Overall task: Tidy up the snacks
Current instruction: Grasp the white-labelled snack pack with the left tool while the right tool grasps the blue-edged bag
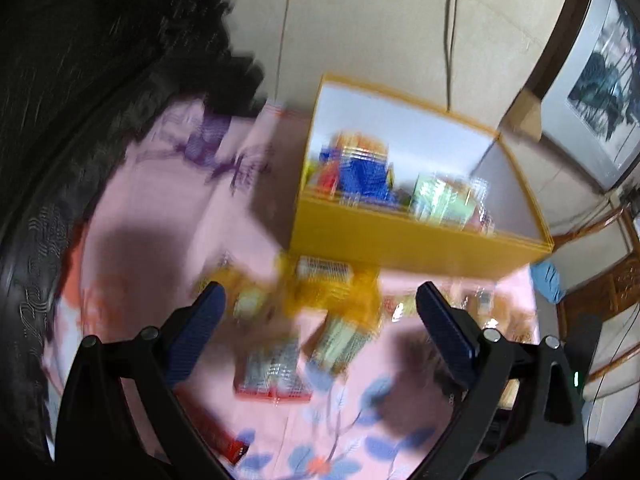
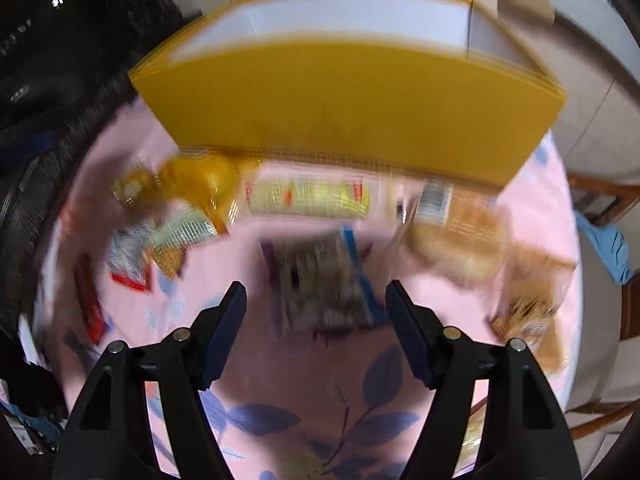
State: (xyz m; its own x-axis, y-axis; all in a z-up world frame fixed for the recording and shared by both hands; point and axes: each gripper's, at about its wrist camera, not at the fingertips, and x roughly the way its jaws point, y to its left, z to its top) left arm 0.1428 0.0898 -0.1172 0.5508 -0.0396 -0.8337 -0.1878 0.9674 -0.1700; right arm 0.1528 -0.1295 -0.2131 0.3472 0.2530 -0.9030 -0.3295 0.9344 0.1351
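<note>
- Pink flowered cloth (image 2: pixel 280 368) covers the table, a yellow box (image 2: pixel 340 100) standing at its far side.
- Left gripper (image 1: pixel 320 300) has its jaws spread wide, nothing between them; blurred yellow packets (image 1: pixel 332 280) lie just beyond the tips, the box, already holding snacks (image 1: pixel 360 172), farther off.
- Right gripper (image 2: pixel 316 292) also stands apart and empty, a dark packet (image 2: pixel 320 284) lying ahead, in line with the gap.

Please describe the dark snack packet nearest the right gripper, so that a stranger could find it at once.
Start at the yellow box on the pink tablecloth. In front of it, nearer than the pale yellow packet, lies the dark brown packet, the only dark one, with a blue edge.
</note>
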